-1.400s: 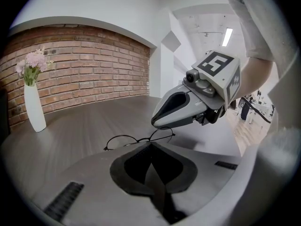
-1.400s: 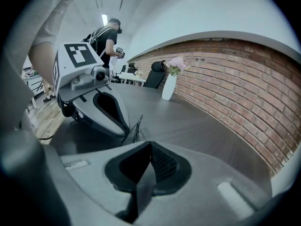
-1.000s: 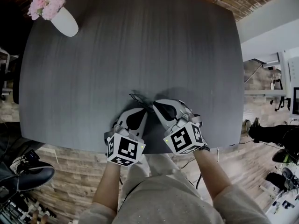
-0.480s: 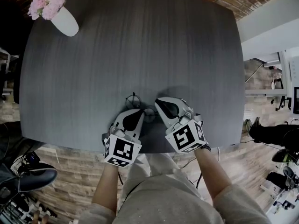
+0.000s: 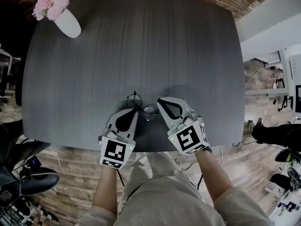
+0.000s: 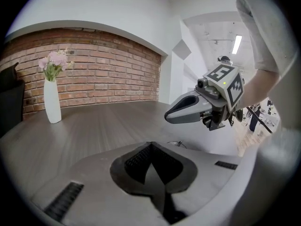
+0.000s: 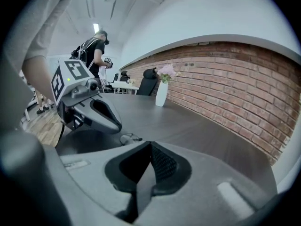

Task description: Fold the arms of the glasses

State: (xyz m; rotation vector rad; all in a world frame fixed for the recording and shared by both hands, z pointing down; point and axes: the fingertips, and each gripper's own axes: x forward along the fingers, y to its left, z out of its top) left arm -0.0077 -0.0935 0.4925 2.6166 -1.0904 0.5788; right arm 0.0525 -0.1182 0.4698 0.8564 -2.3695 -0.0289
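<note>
While both grippers sit low over the near edge of the table (image 5: pixel 141 41), the glasses (image 5: pixel 142 106) lie flat on the dark top between their 2 tips. The left gripper (image 5: pixel 132 113) points up and to the right, its jaws pressed together with nothing between them. The right gripper (image 5: pixel 163 102) angles up and to the left, its jaws likewise together and empty. Each tip is just beside a lens; whether either touches the frame cannot be told. From the right gripper view the glasses (image 7: pixel 126 138) show as a small shape below the left gripper (image 7: pixel 118 125). The near edge runs just behind the glasses, under the gripper bodies, with wood-plank floor below it. Beyond the glasses a wide stretch of tabletop runs to the far edge and out to both sides. A white vase (image 5: pixel 68 22) of pink flowers (image 5: pixel 51 1) stands at the far left corner, well apart.
</note>
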